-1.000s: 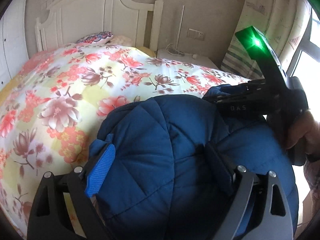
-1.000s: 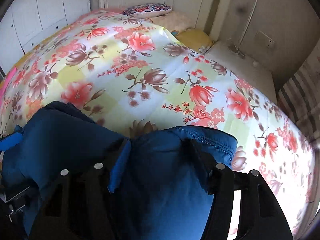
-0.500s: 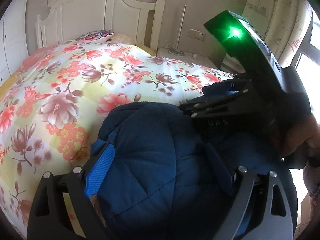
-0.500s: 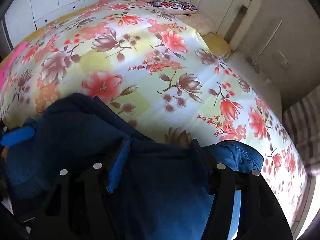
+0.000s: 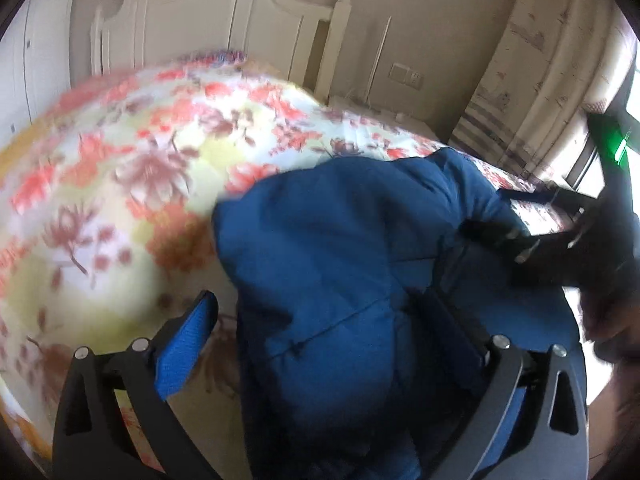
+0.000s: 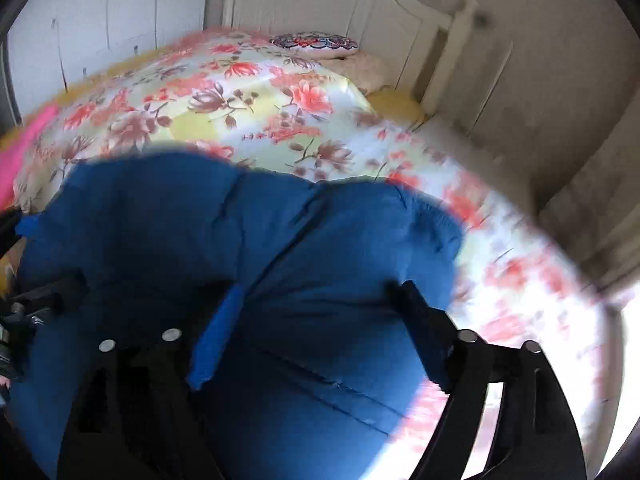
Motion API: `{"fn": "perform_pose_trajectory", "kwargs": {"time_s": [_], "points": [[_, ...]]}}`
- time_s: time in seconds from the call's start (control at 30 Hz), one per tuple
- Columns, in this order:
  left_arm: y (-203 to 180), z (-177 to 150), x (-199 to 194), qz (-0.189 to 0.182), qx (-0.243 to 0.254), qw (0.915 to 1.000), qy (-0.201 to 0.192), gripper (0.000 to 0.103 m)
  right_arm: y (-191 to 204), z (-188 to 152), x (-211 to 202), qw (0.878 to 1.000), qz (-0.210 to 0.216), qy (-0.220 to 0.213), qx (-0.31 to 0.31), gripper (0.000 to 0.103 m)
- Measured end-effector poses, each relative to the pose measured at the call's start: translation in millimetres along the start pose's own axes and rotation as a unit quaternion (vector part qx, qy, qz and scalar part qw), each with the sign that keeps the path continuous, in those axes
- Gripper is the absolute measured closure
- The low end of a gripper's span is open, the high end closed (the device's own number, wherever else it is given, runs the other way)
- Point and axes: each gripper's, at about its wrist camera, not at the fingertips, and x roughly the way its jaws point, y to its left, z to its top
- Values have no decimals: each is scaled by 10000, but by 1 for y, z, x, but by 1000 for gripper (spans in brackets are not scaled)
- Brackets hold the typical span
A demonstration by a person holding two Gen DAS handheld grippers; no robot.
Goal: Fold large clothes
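The blue padded jacket (image 5: 340,264) lies bunched at the near edge of the flowered bed (image 5: 120,168), with the left gripper (image 5: 320,328) and right gripper (image 6: 316,324) both just sprung wide, their pads off the cloth between them.

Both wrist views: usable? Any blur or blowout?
Left wrist: floral quilt smeared by motion blur, window glare at the right edge; blue padded jacket fairly sharp. Right wrist: quilt streaked and blown out lower right, jacket edge soft, headboard readable.
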Motion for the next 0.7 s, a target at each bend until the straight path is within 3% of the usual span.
{"fn": "perform_pose_trajectory", "kwargs": {"time_s": [0.17, 0.3, 0.47, 0.57, 0.63, 0.7], "points": [[-7, -7, -13, 305, 149, 9993, -122, 2, 13, 17, -12, 9983, -279, 318, -390, 25], [-4, -24, -34, 437, 120, 9983, -361, 2, 37, 35, -31, 9982, 182, 29, -564, 29], [6, -40, -47, 369, 71, 9989, -281, 2, 113, 58, -14, 9866, 389, 88, -1579, 30], [10, -46, -47, 357, 41, 9990, -277, 2, 151, 57, 30, 9744, -4, 643, -2156, 32], [13, -48, -45, 483, 33, 9984, -306, 2, 158, 60, 40, 9713, -152, 783, -2243, 32], [16, -50, -42, 350, 10, 9990, -274, 2, 158, 60, 34, 9710, -213, 738, -2263, 32]]}}
